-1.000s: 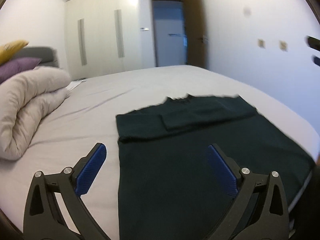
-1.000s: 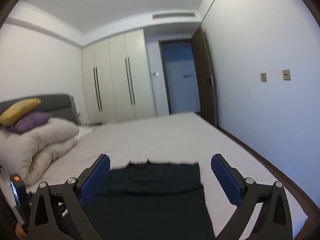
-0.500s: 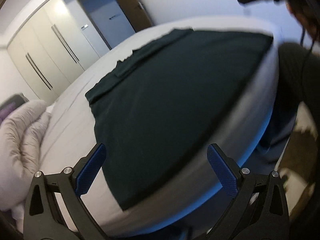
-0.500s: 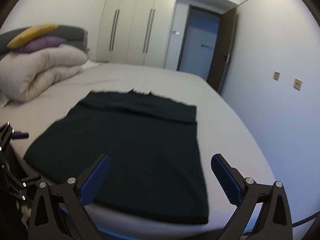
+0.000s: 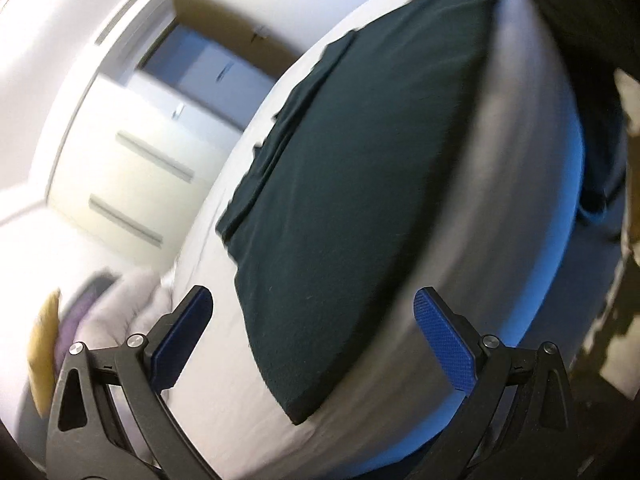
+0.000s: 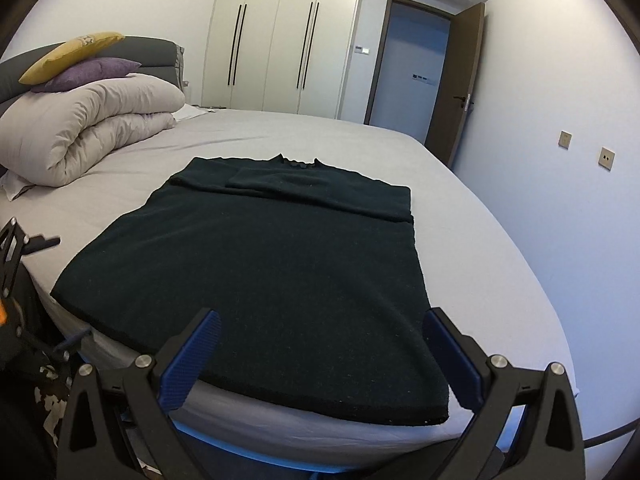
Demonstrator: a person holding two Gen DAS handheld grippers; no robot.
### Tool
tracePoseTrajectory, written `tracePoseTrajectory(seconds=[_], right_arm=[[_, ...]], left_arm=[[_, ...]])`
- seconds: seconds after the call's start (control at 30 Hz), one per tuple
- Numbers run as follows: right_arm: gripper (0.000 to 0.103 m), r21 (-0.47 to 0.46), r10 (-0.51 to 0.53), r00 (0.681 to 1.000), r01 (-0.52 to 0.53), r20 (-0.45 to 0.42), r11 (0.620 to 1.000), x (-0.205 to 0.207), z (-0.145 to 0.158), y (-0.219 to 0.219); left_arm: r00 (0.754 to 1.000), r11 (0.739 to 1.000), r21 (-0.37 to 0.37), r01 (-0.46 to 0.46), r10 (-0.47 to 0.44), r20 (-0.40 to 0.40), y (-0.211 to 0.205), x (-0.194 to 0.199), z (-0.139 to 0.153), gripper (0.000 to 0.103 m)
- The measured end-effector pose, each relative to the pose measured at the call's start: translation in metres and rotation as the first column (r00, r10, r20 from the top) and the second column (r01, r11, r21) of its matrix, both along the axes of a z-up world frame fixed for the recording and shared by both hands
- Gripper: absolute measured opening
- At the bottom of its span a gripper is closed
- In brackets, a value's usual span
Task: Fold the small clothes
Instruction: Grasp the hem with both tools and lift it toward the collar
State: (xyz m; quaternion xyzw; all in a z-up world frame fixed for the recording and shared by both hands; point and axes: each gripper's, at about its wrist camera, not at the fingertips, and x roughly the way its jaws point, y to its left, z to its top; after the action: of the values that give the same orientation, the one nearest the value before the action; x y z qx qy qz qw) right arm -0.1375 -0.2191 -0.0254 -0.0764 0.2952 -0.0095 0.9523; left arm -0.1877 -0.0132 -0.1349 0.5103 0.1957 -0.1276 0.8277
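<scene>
A dark green knit top (image 6: 276, 264) lies flat on the grey bed (image 6: 480, 256), hem at the near edge, sleeves folded across the chest at the far end. It also shows in the tilted, blurred left wrist view (image 5: 352, 184). My right gripper (image 6: 320, 356) is open and empty, just above the hem near its right corner. My left gripper (image 5: 314, 340) is open and empty, close to the hem's left corner (image 5: 296, 416). Neither gripper touches the cloth.
A rolled grey duvet (image 6: 88, 120) with a purple pillow (image 6: 92, 72) and a yellow pillow (image 6: 68, 52) lies at the head of the bed, left. White wardrobes (image 6: 288, 36) and an open door (image 6: 408, 72) stand behind. The left gripper's body (image 6: 12, 248) shows at the left edge.
Both grippers have dropped toward the near bed edge. The left view has rolled and swung onto the hem's left corner; the right view has lowered closer to the hem. The top has not moved.
</scene>
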Motion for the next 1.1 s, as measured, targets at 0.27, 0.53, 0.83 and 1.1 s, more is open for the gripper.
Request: tracePoseTrajectory(seconds=[0.27, 0.53, 0.83, 1.1], right_arm=[[0.103, 0.007, 0.001, 1.000, 0.000, -0.005, 1.000, 0.001, -0.001, 0.002], [0.103, 0.014, 0.001, 1.000, -0.001, -0.008, 1.000, 0.001, -0.001, 0.004], [0.099, -0.058, 0.042, 0.998, -0.044, -0.039, 0.997, -0.004, -0.008, 0.011], [0.088, -0.347, 0.118, 0.985, -0.156, -0.130, 0.925, -0.021, -0.036, 0.029]], left_arm=[[0.997, 0.982, 0.187, -0.019, 0.005, 0.077, 0.013, 0.002, -0.022, 0.103], [0.985, 0.975, 0.218, -0.051, 0.014, 0.169, 0.031, -0.006, -0.016, 0.075], [0.992, 0.994, 0.080, -0.078, 0.069, 0.109, 0.044, -0.002, 0.015, 0.028], [0.996, 0.996, -0.008, -0.088, 0.088, 0.031, 0.049, 0.005, 0.025, 0.004]])
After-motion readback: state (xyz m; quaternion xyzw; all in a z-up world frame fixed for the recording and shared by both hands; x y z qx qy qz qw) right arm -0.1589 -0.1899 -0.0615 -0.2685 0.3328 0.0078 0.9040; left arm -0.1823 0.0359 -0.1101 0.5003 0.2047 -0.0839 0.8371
